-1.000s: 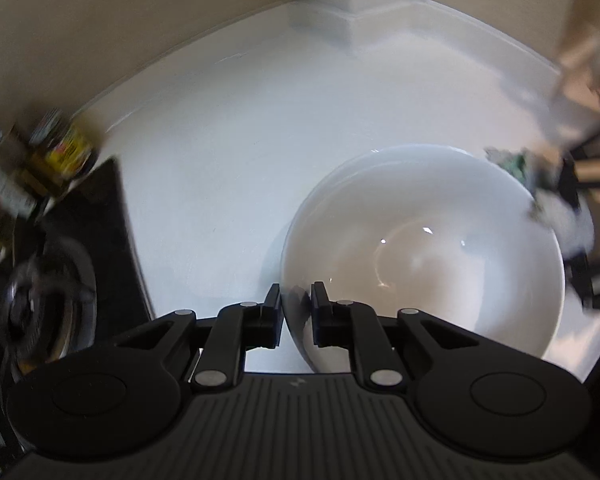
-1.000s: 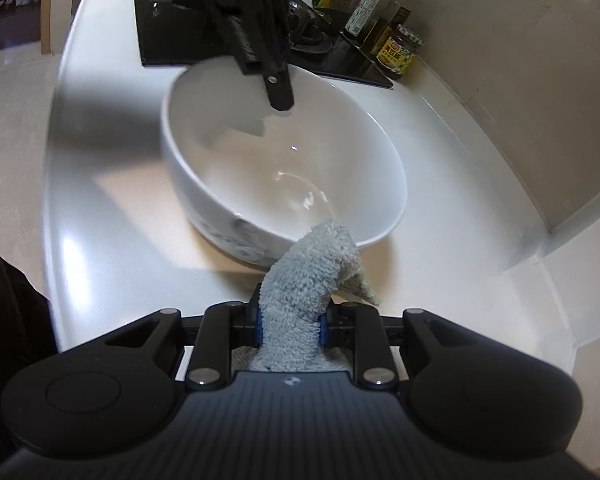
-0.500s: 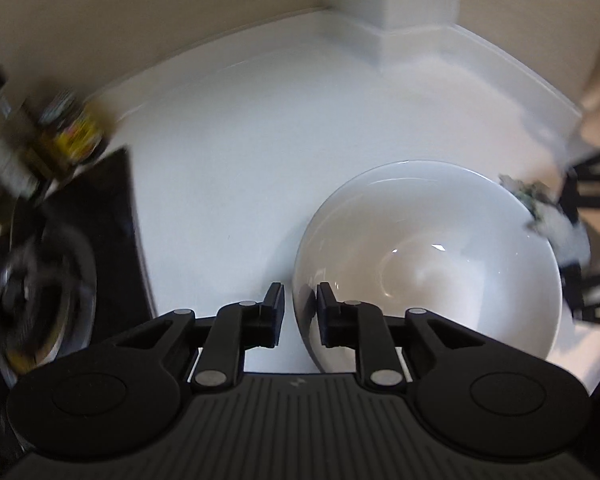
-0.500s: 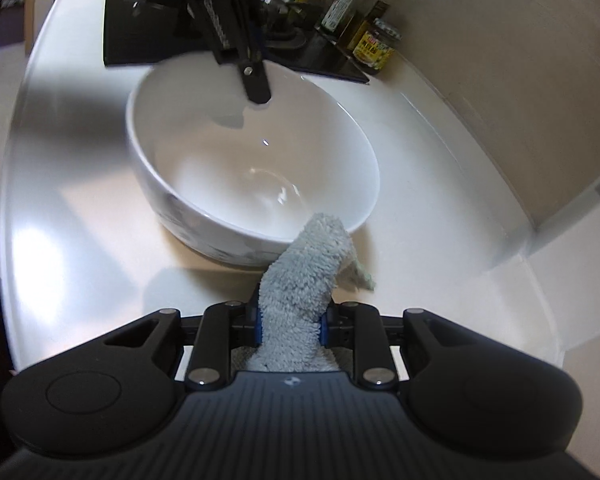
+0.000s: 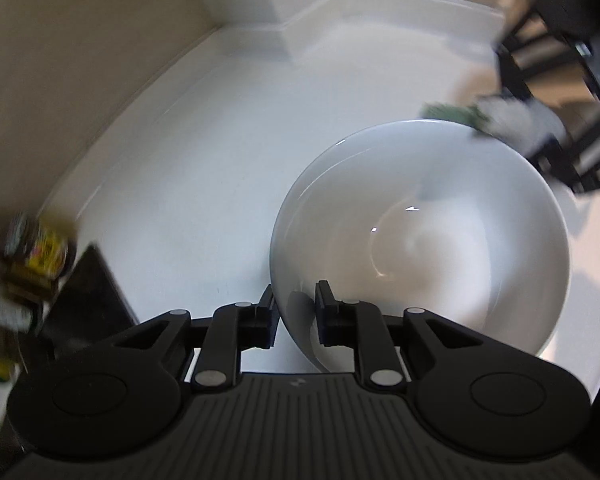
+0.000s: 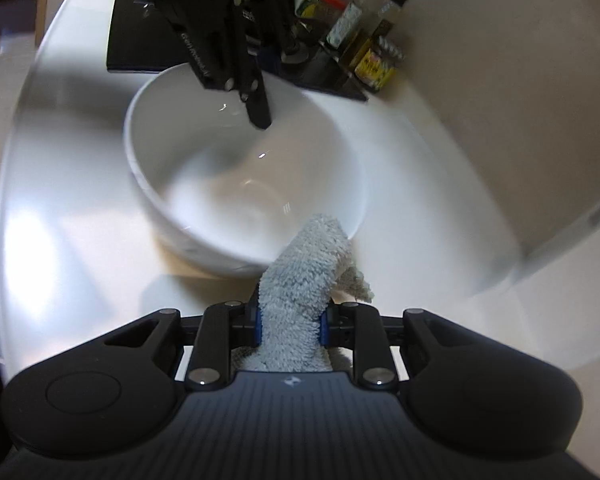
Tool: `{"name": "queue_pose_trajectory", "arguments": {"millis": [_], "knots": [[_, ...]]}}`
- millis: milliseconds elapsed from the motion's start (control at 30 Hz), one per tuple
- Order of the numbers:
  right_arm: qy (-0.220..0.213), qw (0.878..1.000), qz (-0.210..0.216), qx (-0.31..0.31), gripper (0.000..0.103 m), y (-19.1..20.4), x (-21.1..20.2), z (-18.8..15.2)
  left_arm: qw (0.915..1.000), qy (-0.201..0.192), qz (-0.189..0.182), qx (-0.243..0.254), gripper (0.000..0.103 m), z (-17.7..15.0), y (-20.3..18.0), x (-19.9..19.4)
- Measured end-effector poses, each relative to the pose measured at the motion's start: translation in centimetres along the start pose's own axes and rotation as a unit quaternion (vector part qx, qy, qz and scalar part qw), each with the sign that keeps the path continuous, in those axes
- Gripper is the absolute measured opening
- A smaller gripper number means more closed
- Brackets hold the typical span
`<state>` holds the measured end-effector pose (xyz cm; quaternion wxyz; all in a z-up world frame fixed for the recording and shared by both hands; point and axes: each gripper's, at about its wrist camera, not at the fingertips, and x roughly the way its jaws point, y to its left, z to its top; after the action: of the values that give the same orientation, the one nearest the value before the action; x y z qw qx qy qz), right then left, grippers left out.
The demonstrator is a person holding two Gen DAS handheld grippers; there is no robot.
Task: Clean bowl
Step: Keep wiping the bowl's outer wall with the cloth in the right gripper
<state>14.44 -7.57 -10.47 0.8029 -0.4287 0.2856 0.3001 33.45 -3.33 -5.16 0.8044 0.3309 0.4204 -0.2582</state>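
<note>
A large white bowl (image 5: pixel 440 240) stands on the white counter (image 5: pixel 204 184). My left gripper (image 5: pixel 296 312) is shut on the bowl's near rim, one finger inside and one outside. In the right wrist view the bowl (image 6: pixel 236 184) sits ahead, with the left gripper's finger (image 6: pixel 256 104) over its far rim. My right gripper (image 6: pixel 290 316) is shut on a grey fluffy cloth (image 6: pixel 304 268), whose tip rests at the bowl's near rim. The cloth also shows blurred beyond the bowl in the left wrist view (image 5: pixel 516 120).
A black stove top (image 6: pixel 148 28) lies behind the bowl. Several sauce bottles and jars (image 6: pixel 364 40) stand by the beige wall; they appear blurred at the left in the left wrist view (image 5: pixel 32 264). The counter's curved edge (image 6: pixel 24 120) runs at the left.
The left gripper has turned the bowl and swung its view rightward. The right gripper with the cloth has moved closer, so the cloth tip now reaches the bowl's rim.
</note>
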Motion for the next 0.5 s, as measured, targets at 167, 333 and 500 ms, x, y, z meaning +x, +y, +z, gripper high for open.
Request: {"name": "queue_pose_trajectory", "arguments": {"millis": [167,333,500], "knots": [[0.001,1.0,-0.003,-0.031,0.02,0.0,-0.2,0.1,0.9992,0.0,-0.007,-0.039,0.022,0.7,0.9,0.9],[-0.003,1.0,0.015,-0.001,0.02,1.7,-1.0,0.0,0.9812,0.06,0.019,-0.182,0.023,0.5,1.0,0.3],[-0.009,0.999,0.021,0.028,0.02,2.9,-1.5,0.6,0.9788,0.041,0.043,-0.196,0.023,-0.4,0.6,-0.5]]}}
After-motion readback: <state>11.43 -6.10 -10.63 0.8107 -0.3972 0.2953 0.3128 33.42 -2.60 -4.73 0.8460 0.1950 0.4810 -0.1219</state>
